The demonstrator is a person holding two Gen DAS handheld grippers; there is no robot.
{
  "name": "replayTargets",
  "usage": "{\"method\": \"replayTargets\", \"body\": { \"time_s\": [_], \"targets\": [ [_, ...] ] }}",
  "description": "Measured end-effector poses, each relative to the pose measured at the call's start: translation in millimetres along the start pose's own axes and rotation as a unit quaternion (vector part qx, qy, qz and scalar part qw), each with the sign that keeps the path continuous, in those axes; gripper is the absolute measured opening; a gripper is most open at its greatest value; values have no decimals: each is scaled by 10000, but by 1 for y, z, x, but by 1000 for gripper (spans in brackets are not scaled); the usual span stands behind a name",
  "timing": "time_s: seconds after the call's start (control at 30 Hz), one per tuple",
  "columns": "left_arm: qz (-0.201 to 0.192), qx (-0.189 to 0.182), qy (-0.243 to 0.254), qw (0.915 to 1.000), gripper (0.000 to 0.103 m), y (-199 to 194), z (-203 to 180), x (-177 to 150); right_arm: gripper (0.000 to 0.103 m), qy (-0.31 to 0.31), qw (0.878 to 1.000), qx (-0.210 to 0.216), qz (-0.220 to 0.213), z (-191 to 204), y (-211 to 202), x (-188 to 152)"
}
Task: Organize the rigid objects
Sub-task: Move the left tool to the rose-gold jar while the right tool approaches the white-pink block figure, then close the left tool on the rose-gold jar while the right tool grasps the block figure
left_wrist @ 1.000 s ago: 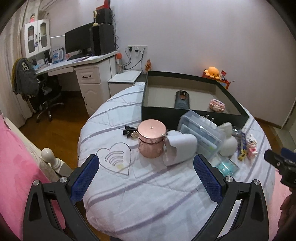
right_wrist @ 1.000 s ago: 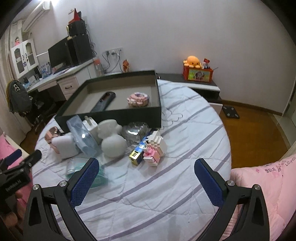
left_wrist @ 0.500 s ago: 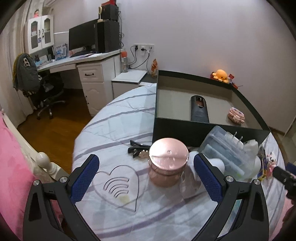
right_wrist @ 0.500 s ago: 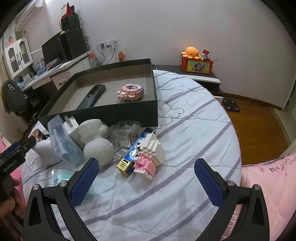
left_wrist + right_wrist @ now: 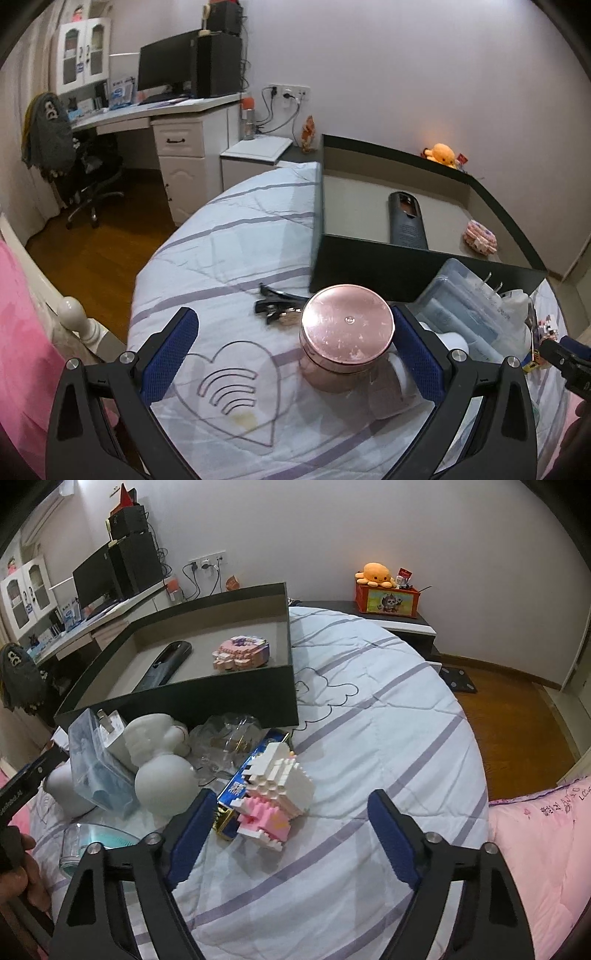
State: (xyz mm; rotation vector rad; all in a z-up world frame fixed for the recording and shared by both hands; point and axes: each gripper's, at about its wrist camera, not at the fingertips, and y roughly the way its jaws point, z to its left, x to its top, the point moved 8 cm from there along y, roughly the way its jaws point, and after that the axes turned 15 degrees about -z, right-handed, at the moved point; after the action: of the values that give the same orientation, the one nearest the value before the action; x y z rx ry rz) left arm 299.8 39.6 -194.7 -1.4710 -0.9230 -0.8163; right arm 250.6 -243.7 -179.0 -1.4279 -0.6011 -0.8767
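Rigid clutter lies bunched on the striped bedspread (image 5: 388, 716) against the near wall of the dark tray (image 5: 184, 701), which so far holds only a black remote (image 5: 162, 664) and a pink brick model (image 5: 240, 651).

My right gripper (image 5: 291, 827) is closing its jaws around the white-and-pink brick figure (image 5: 277, 794). The figure sits between the pads but nothing presses on it yet. My left gripper (image 5: 291, 350) is spread wide, with the rose-gold tin (image 5: 345, 332) inside the span and hard up against one pad, well apart from the other.

I judge the brick figure to be the bigger worry. It leans on a blue-and-gold packet (image 5: 240, 786), so an off-centre pinch could snap blocks loose or drag the packet along. The soft quilt gives underneath, and a pad could dig in and catch fabric. On the left, closing from this offset would likely shove the tin sideways into the white mug (image 5: 399, 376) lying beside it, and its smooth round wall may roll out of the pads.

Room to move is good on the right, where open bedspread runs to the bed's edge. On the left, a black clip (image 5: 275, 306) and a clear plastic organiser (image 5: 469, 314) crowd the tin. The tray's near wall stands upright, so anything carried in must clear that rim. Most of the tray floor is free.
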Motion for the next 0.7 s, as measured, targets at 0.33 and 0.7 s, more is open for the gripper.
{"method": "replayTargets", "body": {
  "time_s": [0.33, 0.7],
  "targets": [
    [134, -256, 70, 9996, 102, 12, -18, -3, 66, 236, 9997, 91, -17, -3, 8, -2],
    [486, -339, 17, 9982, 67, 8, -14, -23, 55, 192, 9997, 163, 37, -5, 7, -5]
  ]
}}
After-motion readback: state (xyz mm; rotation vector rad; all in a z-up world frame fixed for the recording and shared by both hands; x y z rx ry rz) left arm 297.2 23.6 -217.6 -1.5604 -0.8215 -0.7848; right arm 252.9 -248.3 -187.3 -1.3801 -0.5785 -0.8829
